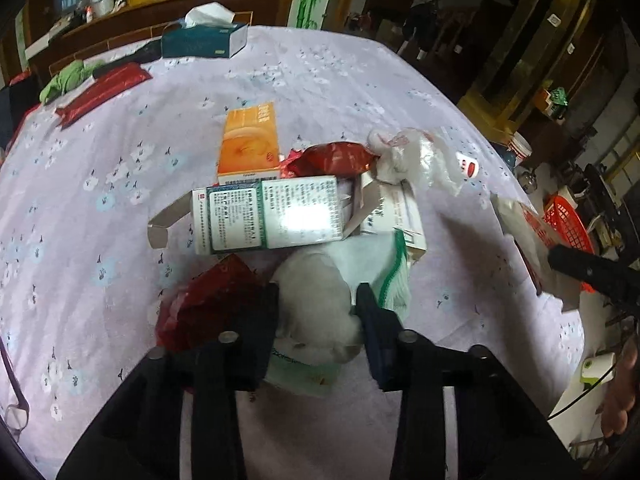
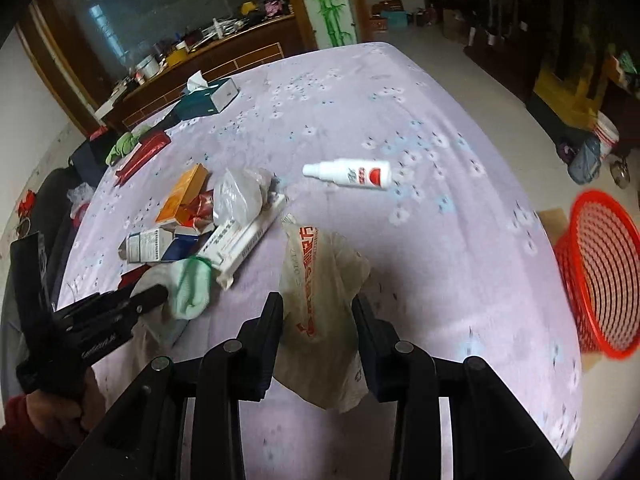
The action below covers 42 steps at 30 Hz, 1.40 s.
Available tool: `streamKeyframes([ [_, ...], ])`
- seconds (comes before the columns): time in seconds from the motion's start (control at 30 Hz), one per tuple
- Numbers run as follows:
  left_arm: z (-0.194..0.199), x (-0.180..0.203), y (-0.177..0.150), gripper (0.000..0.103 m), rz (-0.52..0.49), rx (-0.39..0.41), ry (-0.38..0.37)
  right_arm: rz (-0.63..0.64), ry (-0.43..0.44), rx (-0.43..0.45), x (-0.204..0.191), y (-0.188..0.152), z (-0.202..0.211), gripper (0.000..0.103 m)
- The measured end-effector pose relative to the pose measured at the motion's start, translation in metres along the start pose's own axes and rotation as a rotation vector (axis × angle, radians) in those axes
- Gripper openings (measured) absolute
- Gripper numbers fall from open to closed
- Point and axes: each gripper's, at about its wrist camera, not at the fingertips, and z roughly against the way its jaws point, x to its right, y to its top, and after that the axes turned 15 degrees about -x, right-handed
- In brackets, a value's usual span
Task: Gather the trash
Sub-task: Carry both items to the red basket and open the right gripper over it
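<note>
Now, left tongs (image 1: 318, 300) are gripping a white cloth (image 1: 320, 300) beside boxes on the tabletop (image 2: 400, 120); right tongs (image 2: 318, 312) are holding a plastic bag (image 2: 320, 300), probably heading next for the red basket (image 2: 600, 276).

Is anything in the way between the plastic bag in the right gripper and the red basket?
Nothing visible is. The plastic bag sits between the fingers of the right hand-held gripper, and only bare tablecloth lies between it and the red basket, which stands past the table's right edge.
</note>
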Motion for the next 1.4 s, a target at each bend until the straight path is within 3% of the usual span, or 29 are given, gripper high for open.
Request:
streamKeyframes([
  [0.3, 0.034, 0.023, -0.018, 0.029, -0.084, 0.074, -0.018, -0.050, -0.012, 0.037, -0.003, -0.028, 0.015, 0.038],
  [0.7, 0.072, 0.059, -0.016, 0.029, -0.174, 0.173, -0.022, -0.089, 0.008, 0.085, 0.005, -0.043, 0.033, 0.038],
  [0.9, 0.070, 0.095, -0.013, 0.029, -0.207, 0.182, -0.046, -0.108, -0.001, 0.120, 0.036, -0.048, 0.056, 0.038],
  [1.4, 0.057, 0.223, -0.010, 0.029, -0.416, 0.161, -0.078, -0.278, -0.023, 0.205, 0.129, -0.091, 0.100, 0.038],
])
